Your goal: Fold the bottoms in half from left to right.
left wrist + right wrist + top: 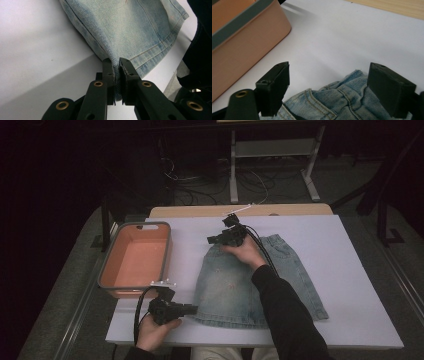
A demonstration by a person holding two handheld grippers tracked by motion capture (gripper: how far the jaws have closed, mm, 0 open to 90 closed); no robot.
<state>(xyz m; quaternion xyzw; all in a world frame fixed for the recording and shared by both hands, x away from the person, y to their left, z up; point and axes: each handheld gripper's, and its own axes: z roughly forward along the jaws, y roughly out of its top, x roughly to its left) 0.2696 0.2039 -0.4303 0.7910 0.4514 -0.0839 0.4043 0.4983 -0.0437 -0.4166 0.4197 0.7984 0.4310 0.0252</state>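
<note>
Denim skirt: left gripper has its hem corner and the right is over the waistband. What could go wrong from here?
1. The left gripper pinches only a thin edge of the denim skirt at its hem corner; a pull may slip it free.
2. The right gripper is open astride the bunched waistband; closing may catch just one layer.
3. The orange bin stands close on the left; a sweep could knock it.

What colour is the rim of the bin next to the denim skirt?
Grey, over salmon-orange walls. The bin rim shows best in the high view, left of the denim skirt.
</note>
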